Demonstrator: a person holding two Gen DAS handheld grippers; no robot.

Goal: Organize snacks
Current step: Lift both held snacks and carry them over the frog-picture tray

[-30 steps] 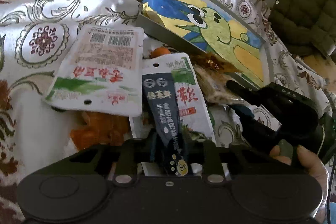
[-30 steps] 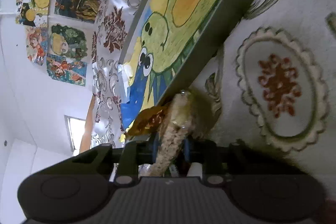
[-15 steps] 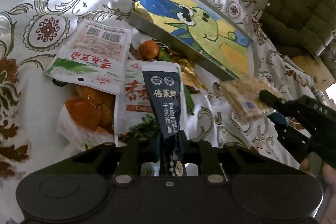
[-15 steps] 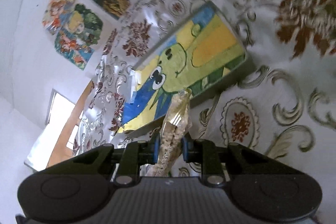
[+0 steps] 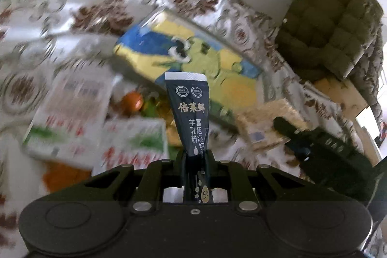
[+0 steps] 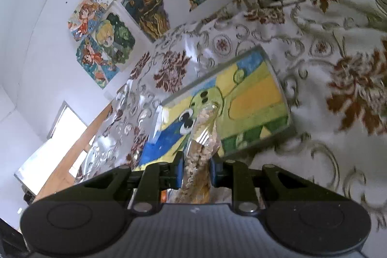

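A glossy white tablecloth with brown flower and grey scroll patterns (image 6: 321, 93) fills both views, with colourful cartoon posters (image 6: 106, 40) on the white wall at the upper left of the right wrist view. A dark olive quilted jacket (image 5: 331, 23) sits at the upper right of the left wrist view.

The left gripper (image 5: 195, 161), low in the frame's centre, is clamped on a slim black stick sachet (image 5: 189, 113) printed "倍莱鲜" and "羊乳粉", which stands up from the jaws; those jaws have just been closing. Blurred white snack packets with red lettering (image 5: 72, 113) lie at the left.

The right gripper (image 6: 195, 168) pinches a clear packet of pale puffed-grain snack (image 6: 200, 142), in front of the shallow grey tray lined with a green cartoon drawing (image 6: 278, 69). The tray holds no snacks.
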